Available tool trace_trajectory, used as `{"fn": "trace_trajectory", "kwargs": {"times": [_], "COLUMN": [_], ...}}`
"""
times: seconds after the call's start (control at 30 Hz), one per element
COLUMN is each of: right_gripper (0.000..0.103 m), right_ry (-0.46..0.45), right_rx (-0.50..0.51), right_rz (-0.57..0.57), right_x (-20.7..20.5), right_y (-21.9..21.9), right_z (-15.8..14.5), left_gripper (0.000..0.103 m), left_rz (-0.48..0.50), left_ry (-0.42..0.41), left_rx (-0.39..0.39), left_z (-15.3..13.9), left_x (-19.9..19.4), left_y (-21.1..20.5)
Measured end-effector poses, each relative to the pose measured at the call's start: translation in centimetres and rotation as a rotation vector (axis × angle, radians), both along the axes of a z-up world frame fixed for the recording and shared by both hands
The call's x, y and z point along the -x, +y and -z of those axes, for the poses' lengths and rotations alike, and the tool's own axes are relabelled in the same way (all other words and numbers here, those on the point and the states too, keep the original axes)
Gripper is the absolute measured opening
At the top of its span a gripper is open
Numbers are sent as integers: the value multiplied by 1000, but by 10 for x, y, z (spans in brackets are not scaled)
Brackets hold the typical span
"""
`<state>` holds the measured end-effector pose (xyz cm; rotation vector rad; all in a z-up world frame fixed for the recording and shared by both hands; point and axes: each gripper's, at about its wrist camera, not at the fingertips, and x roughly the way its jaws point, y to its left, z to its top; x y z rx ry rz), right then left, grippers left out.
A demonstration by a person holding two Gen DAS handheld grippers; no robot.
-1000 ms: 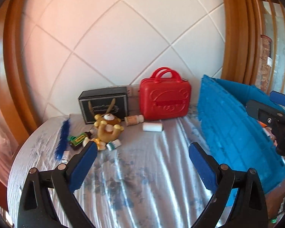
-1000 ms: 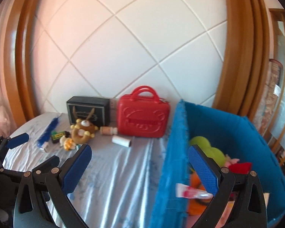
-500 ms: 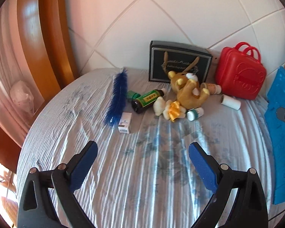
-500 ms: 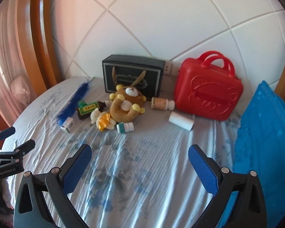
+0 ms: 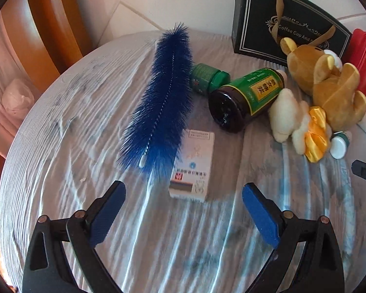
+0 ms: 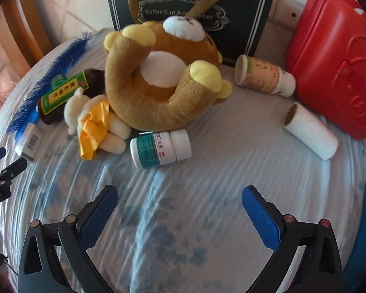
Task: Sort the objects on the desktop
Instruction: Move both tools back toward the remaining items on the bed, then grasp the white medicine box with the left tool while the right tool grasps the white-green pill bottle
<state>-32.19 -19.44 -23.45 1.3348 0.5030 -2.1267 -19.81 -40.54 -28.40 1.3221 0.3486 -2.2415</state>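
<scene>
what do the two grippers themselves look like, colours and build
Both match: the left gripper and right gripper have black plastic frames with triangular cut-outs, copper-coloured rivets at the joints, and two fingers faced with textured blue pads. No hands, sleeves or cables show.

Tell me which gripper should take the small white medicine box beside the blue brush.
Left. The left gripper is open with the white box just ahead between its fingers. The right gripper faces the white pill bottle instead.
</scene>
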Motion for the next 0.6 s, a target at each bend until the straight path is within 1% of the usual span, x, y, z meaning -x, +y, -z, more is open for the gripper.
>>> {"fn": "trace_trajectory", "kwargs": {"times": [0.07,0.1,0.17,0.23,0.33,0.47,0.57,0.6], "right_gripper": [103,103,103,103,103,103,103,102], "right_ry": [-9,-8,-20,-3,48,133,106,88], "right_rx": [-1,-4,-15,6,51,115,91,82], "right_rz": [-6,-13,-21,-24,6,32,8,9], "right_x": [9,12,15,13,9,-1,2,4], "right_y": [-9,-13,-17,-15,-8,1,1,1], "right_z": [14,22,32,38,52,71,78,79], "left_gripper": [98,100,100,103,103,103,103,98], "left_rz": [4,2,-12,-19,-23,-12,-1,-2], "left_ry": [-10,-19,18,37,62,65,57,50], "left_rx": [-10,-17,-64,-49,-32,-29,-35,-40], "left_z": [12,18,22,24,26,27,26,25], "left_x": [10,13,11,9,5,4,5,4], "left_y": [-5,-7,-12,-12,-10,-9,-11,-10]}}
